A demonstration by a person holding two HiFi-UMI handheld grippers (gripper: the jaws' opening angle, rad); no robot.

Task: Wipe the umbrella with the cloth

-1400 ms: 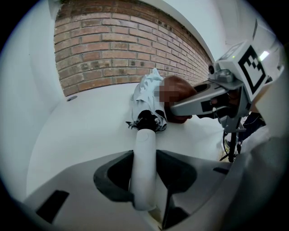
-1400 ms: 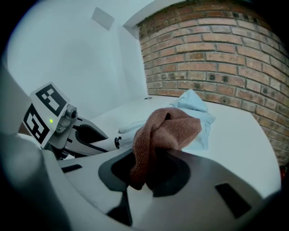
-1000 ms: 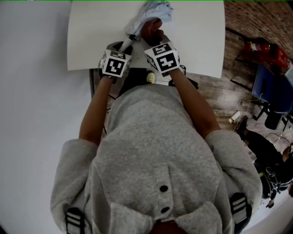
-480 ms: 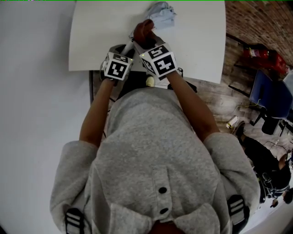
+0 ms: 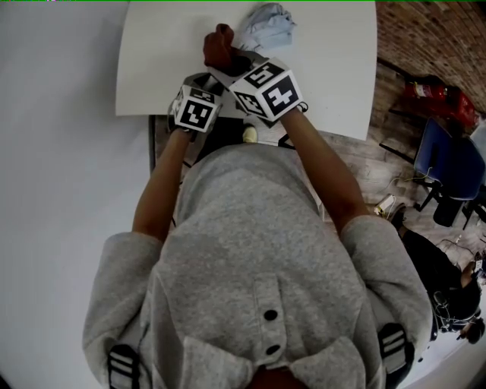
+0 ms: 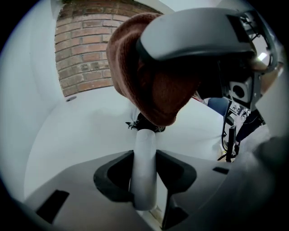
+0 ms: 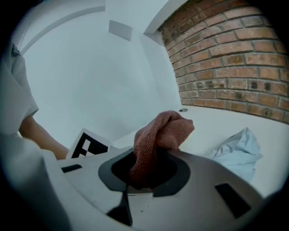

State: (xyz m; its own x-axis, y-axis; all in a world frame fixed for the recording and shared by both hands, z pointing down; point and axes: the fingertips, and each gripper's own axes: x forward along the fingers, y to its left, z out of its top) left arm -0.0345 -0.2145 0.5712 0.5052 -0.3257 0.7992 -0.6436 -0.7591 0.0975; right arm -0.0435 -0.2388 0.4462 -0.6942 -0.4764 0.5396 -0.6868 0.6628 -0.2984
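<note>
The umbrella's crumpled light-blue canopy (image 5: 267, 23) lies at the far edge of the white table (image 5: 152, 68); it also shows at the right of the right gripper view, canopy (image 7: 239, 151). Its pale handle (image 6: 143, 167) runs between the jaws of my left gripper (image 6: 144, 173), which is shut on it. In the head view the left gripper (image 5: 206, 80) sits near the table's front edge. My right gripper (image 5: 229, 62) is shut on a reddish-brown cloth (image 7: 158, 135). The cloth (image 6: 153, 85) hangs just above the handle's far end, left of the canopy, cloth (image 5: 218, 45).
The table's near edge (image 5: 319, 125) lies right under both grippers. A brick-patterned floor with a red object (image 5: 437, 87) and a blue chair (image 5: 448, 156) lies to the right. A brick wall (image 7: 235, 58) stands behind the table.
My right gripper has carried the cloth to the left, off the blue canopy and over the handle end. The left gripper has barely moved.
</note>
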